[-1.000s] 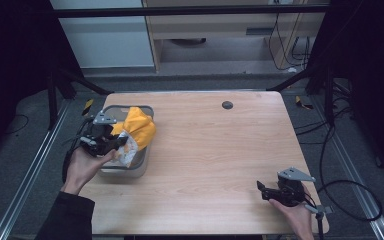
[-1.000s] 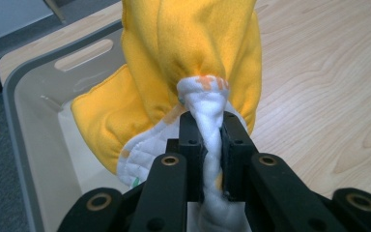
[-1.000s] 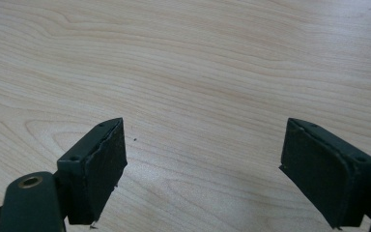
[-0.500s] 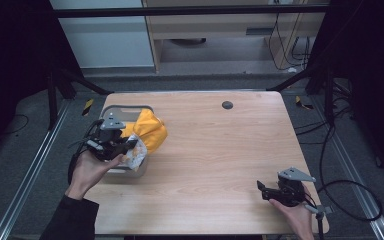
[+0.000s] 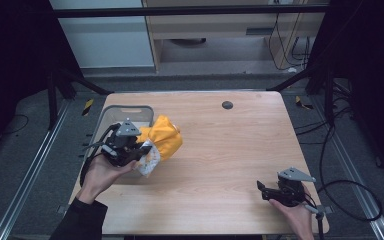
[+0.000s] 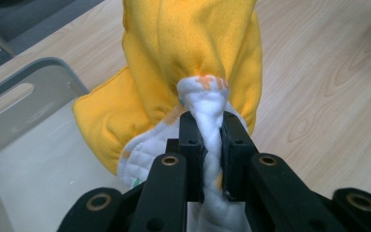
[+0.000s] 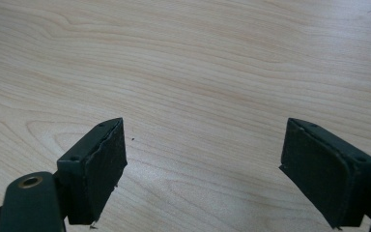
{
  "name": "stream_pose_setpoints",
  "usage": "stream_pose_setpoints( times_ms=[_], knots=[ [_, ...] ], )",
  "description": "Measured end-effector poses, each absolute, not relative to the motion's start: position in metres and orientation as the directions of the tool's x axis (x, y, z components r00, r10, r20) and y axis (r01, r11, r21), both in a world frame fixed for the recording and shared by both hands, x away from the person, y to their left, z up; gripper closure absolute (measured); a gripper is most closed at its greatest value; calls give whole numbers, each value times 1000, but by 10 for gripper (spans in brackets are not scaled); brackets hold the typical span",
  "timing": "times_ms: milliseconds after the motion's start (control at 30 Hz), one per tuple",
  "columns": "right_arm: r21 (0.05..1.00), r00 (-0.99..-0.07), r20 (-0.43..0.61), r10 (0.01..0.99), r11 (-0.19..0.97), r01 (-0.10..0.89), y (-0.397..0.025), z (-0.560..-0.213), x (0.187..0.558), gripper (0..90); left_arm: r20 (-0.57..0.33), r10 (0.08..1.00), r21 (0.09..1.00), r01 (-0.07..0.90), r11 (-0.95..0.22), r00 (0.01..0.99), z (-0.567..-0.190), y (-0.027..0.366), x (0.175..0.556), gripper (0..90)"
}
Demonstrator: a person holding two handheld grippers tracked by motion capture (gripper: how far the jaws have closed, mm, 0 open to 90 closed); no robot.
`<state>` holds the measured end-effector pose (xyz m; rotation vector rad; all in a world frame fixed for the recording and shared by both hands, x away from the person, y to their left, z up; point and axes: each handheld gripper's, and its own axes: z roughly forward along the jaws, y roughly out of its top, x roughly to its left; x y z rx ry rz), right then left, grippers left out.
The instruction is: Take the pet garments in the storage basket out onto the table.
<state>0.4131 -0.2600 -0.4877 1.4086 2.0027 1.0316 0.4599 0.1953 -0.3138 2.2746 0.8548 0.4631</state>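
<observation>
High view: one wooden table (image 5: 220, 150), one grey bin (image 5: 111, 116) at its left edge, one yellow-and-white cloth (image 5: 163, 139), one small dark disc (image 5: 227, 105) and two grippers. The left gripper (image 5: 141, 148), held in the person's left hand (image 5: 101, 172), sits at about 9 o'clock on the tabletop, pinching the white end of the cloth. The yellow bulk of the cloth bulges out at 1 o'clock from it, over the bin's right rim and the wood just beside. The right gripper (image 5: 261, 190) rests in the right hand (image 5: 295, 212) at about 5 o'clock, near the front right corner and close to the front edge. The disc lies at 12 o'clock, near the far edge. The middle of the table and its whole right half up to the far edge are bare wood, so the two grippers are well apart.

Left gripper view: the two black jaws are pressed together on a twisted white fold of the cloth (image 6: 207, 104). The yellow part hangs beyond it at 12 o'clock. The bin's pale floor and handle slot (image 6: 14, 104) show at 9 o'clock, and bare table (image 6: 319, 87) at 3 o'clock.

Right gripper view: the two jaws stand spread wide with nothing between them, over bare wood grain (image 7: 198, 72) on all sides.
</observation>
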Motion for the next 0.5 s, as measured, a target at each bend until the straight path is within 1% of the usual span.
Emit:
stream_pose_setpoints(
  times_ms=[500],
  knots=[
    [798,-354,42,934,182,575,-260,-487,413,160,88,635,674,423,-605,768,-326,167,456,815]
  ],
)
